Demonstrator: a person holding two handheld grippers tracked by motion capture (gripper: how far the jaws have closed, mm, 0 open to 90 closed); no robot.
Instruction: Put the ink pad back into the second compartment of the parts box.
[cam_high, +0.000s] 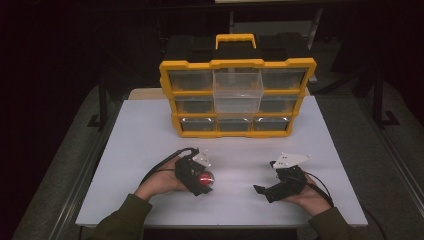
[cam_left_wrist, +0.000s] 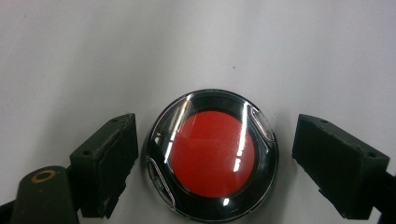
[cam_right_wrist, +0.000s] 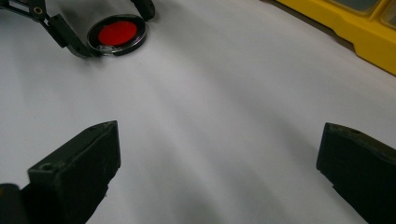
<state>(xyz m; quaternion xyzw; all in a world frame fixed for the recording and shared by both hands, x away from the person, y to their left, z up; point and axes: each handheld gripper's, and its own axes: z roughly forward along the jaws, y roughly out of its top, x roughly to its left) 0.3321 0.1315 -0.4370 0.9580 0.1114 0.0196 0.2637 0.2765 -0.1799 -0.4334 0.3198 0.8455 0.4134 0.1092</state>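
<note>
My left gripper (cam_left_wrist: 215, 161) stands wide open around the round red-centred disc (cam_left_wrist: 212, 154), which lies flat on the white table (cam_high: 150, 145) between its jaws, not gripped. My right gripper (cam_right_wrist: 219, 172) is open, empty, well apart.

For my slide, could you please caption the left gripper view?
Open left tool straddling a round red-centred disc on the white table.

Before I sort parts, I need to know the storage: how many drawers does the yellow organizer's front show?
9, in three rows of three on the organizer. The top-middle drawer is pulled out toward the person and overlaps the middle-row one below it; the rest sit closed.
</note>
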